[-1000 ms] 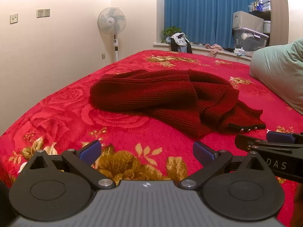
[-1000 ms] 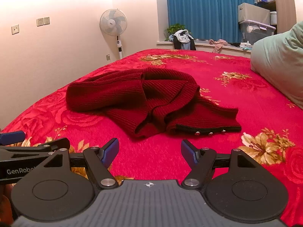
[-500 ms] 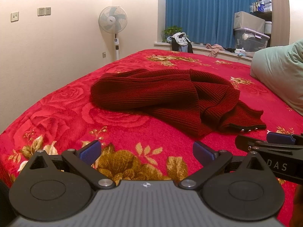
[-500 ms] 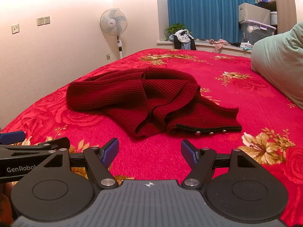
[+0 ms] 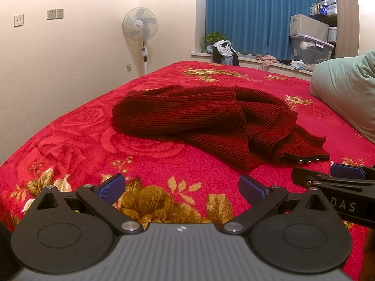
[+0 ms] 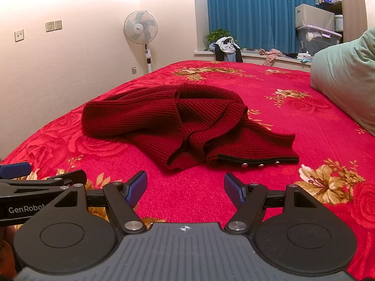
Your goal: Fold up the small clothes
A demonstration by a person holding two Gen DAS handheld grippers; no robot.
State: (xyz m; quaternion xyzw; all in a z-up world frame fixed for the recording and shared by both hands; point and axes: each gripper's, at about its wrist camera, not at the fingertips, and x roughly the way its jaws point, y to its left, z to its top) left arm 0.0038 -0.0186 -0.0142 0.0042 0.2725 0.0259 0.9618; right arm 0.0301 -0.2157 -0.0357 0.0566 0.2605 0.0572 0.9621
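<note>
- Nothing has shifted: the crumpled sweater (image 5: 211, 121) lies unfolded on the bed (image 5: 70, 145).
- Your left hand-held gripper (image 5: 181, 187) and right hand-held gripper (image 6: 185, 186) stay wide, empty, near you.

I'm working in a home bedroom: a bed (image 5: 164, 164) under a red floral blanket, a standing fan (image 5: 140, 27), blue curtains (image 6: 248, 11), a pillow (image 6: 344, 79).

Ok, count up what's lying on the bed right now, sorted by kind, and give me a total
Dark red knit garment: 1, crumpled on the red floral bedspread, snap edge toward the camera.
Pale green pillow: 1, at the right edge.
Grippers above the near edge: 2, the left gripper and the right gripper, both open and empty.
Total: 4
</note>
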